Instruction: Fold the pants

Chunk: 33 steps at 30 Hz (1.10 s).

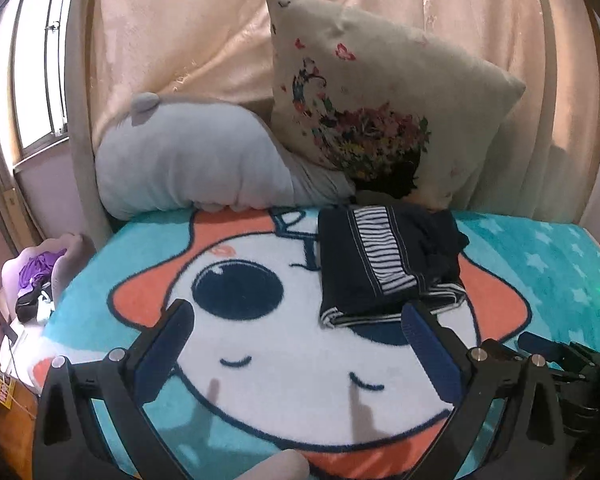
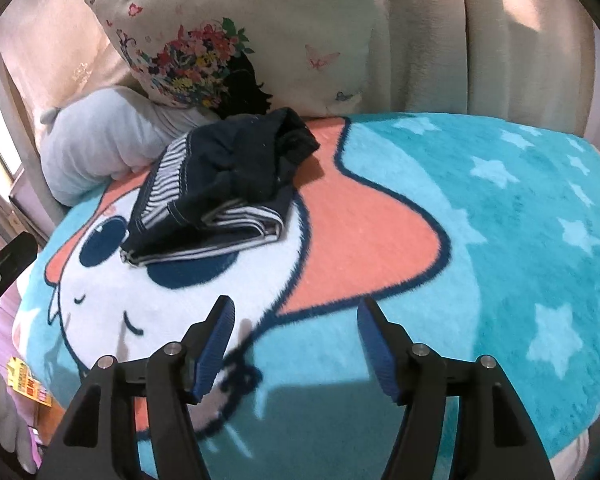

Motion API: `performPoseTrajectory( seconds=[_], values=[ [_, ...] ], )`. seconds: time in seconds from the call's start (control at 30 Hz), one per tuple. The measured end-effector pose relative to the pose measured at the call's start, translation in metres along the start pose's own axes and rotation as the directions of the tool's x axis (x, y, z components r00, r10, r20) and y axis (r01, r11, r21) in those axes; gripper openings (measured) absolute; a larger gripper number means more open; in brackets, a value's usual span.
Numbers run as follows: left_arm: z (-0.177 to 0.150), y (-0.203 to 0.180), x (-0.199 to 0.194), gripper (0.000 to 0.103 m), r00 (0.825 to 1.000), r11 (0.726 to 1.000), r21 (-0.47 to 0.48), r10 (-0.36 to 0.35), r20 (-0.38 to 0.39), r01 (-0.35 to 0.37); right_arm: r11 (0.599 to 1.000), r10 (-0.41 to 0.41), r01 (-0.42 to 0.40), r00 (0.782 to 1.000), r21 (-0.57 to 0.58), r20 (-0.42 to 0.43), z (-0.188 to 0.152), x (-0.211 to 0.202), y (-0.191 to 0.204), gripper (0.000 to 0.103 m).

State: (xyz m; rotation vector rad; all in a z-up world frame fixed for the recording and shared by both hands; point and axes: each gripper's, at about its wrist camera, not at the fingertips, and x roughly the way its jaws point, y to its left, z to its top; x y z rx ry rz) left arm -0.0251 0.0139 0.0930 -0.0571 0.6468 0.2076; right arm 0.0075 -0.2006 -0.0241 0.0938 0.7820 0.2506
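The dark navy pants (image 1: 384, 260) with a white-striped side panel lie folded into a compact bundle on the cartoon blanket (image 1: 260, 360), toward its far side. They also show in the right wrist view (image 2: 220, 188). My left gripper (image 1: 296, 320) is open and empty, hovering just short of the bundle's near edge, its right finger (image 1: 432, 352) close to the fabric. My right gripper (image 2: 296, 320) is open and empty above the blanket (image 2: 460, 240), well in front of the pants. Part of the right gripper shows at the left view's right edge (image 1: 560, 356).
A floral cushion (image 1: 380, 92) and a grey plush pillow (image 1: 188, 164) lean against the beige curtain (image 1: 180, 20) behind the pants. A window (image 1: 32, 80) and a small pink tub of clothes (image 1: 40, 276) are at the left, beyond the bed edge.
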Motion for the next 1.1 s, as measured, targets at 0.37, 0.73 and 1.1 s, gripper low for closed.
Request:
performPoseTrajectory(
  seconds=[0.37,0.73,1.1],
  values=[
    [-0.006,0.003,0.020,0.103,0.996,0.999,-0.016,-0.044,-0.082,0.043,0.999,-0.038,0.037,0.999,-0.040,-0.024,-0.001,0.009,0.011,0.071],
    [-0.010,0.011,0.042,0.103,0.985,0.996,-0.057,-0.082,-0.155,0.074,0.995,-0.074,0.072,0.997,-0.064,-0.026,0.003,0.013,0.020,0.073],
    [-0.011,0.013,0.051,0.103,0.978,0.991,-0.085,-0.117,-0.175,0.103,0.992,-0.070,0.065,0.997,-0.105,-0.040,0.006,0.018,0.036,0.074]
  ],
)
